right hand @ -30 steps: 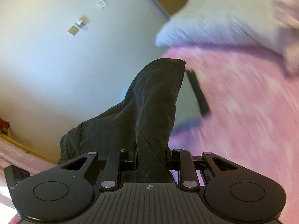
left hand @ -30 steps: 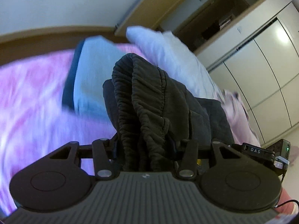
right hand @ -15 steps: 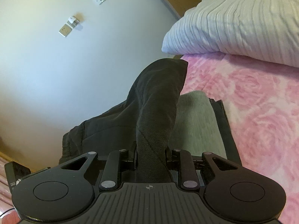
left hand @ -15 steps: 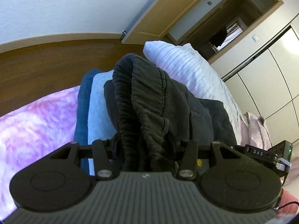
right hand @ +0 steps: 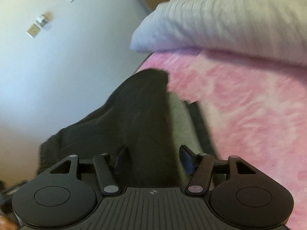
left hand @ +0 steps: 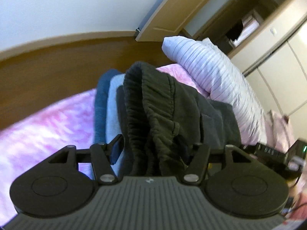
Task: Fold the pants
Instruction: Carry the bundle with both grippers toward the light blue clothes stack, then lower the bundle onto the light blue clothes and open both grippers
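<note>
The dark grey pants [left hand: 153,103] are folded, with the elastic waistband bunched between the fingers of my left gripper [left hand: 155,145]. Its jaws have spread, so it is open around the waistband. In the right wrist view the other end of the pants [right hand: 142,118] lies between the fingers of my right gripper [right hand: 153,153], which is also open, with both blue pads [right hand: 187,159] clear of the cloth. The pants rest over a stack of folded clothes [left hand: 113,99] on the bed.
The stack holds navy, light blue and grey folded pieces [right hand: 180,118]. It sits on a pink blanket [right hand: 249,115] beside a striped white pillow [left hand: 211,76]. A wooden headboard [left hand: 57,67], a wall, an open door [left hand: 168,13] and white wardrobes [left hand: 284,72] lie beyond.
Both grippers have spread their fingers and let go of the pants. Both views have shifted slightly and are blurred by motion.
</note>
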Demonstrator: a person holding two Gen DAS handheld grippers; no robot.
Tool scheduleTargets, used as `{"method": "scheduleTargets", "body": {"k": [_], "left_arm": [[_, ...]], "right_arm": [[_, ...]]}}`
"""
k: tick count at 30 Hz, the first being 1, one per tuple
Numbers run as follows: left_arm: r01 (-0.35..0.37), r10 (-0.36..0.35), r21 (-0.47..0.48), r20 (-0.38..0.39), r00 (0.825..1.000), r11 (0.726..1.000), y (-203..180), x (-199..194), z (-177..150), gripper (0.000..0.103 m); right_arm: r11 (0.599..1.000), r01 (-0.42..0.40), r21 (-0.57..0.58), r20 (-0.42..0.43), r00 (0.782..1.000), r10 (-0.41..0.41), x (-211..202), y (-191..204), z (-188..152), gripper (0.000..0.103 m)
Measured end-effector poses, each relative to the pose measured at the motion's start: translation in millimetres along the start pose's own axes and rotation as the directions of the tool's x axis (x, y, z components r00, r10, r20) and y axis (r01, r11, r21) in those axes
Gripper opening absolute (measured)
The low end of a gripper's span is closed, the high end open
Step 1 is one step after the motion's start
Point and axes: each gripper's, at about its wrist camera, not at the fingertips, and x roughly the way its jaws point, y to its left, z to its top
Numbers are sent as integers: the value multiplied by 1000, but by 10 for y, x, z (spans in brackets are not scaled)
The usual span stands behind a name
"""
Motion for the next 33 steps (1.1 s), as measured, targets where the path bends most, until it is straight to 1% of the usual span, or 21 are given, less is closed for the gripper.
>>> {"method": "scheduleTargets", "body": {"k": [1, 2, 3, 4, 5, 7, 8, 9, 10, 11, 13, 15, 16, 18, 21, 23, 25, 27, 29, 30, 33], "left_arm": [[-17, 17, 20, 11, 1000, 1000, -21, -98, 14, 56], [-53, 51, 36, 40, 998, 998, -75, -210, 34, 51], [-92, 88, 53, 80, 993, 994, -134, -303, 73, 46], [-107, 98, 76, 110, 989, 991, -206, -378, 124, 40], [-116, 102, 105, 135, 986, 988, -296, -421, 184, 36], [-147, 115, 184, 174, 978, 972, -517, -403, 277, 27], [-156, 112, 240, 187, 976, 958, -634, -348, 300, 26], [-181, 125, 293, 198, 972, 939, -739, -268, 304, 22], [-214, 152, 330, 204, 967, 919, -815, -164, 301, 20], [-234, 174, 335, 199, 964, 913, -831, -38, 299, 18], [-264, 220, 288, 177, 959, 921, -732, 197, 281, 18], [-287, 236, 270, 209, 949, 919, -636, 341, 211, 19], [-288, 230, 268, 227, 946, 919, -584, 389, 159, 21], [-290, 225, 285, 240, 944, 913, -484, 482, 95, 21], [-266, 198, 283, 247, 949, 921, -381, 548, 99, 22], [-259, 187, 295, 251, 950, 920, -336, 553, 80, 22], [-252, 181, 299, 244, 953, 920, -333, 522, 107, 22], [-239, 172, 289, 238, 956, 927, -362, 419, 145, 23], [-233, 166, 273, 247, 955, 933, -424, 215, 147, 24], [-237, 170, 267, 251, 953, 934, -453, 96, 114, 20], [-244, 184, 273, 229, 956, 931, -572, -257, -60, 19]], "right_arm": [[999, 30, -28, 26, 999, -29, -98, 31, -1, 59], [996, 73, -60, 59, 996, -69, -188, 82, 4, 59], [991, 94, -92, 94, 992, -85, -250, 135, 12, 59], [985, 110, -133, 124, 988, -93, -288, 217, 25, 59], [976, 118, -182, 144, 985, -93, -290, 336, 49, 59], [958, 96, -271, 161, 986, -54, -234, 564, 72, 58], [942, 93, -323, 164, 986, -41, -165, 702, 70, 53], [926, 96, -366, 164, 986, -37, -82, 817, 61, 49], [913, 97, -396, 163, 986, -34, 10, 908, 46, 40], [903, 95, -418, 158, 987, -31, 135, 991, 27, 37], [894, 99, -437, 153, 988, -34, 361, 1087, -12, 36], [884, 115, -453, 144, 988, -55, 615, 1119, -55, 36], [879, 135, -457, 147, 986, -75, 735, 1109, -82, 36], [867, 155, -474, 162, 983, -87, 860, 1105, -129, 36], [852, 178, -493, 148, 982, -120, 1007, 1162, -114, 37], [842, 180, -508, 133, 983, -130, 1047, 1187, -121, 38], [844, 167, -510, 116, 985, -125, 990, 1210, -96, 38], [866, 133, -482, 96, 991, -98, 837, 1204, -78, 38], [883, 97, -460, 96, 994, -59, 568, 1262, -197, 38], [885, 83, -457, 101, 994, -41, 436, 1264, -258, 38], [880, 51, -472, 77, 997, -17, 103, 1276, -496, 38]]}}
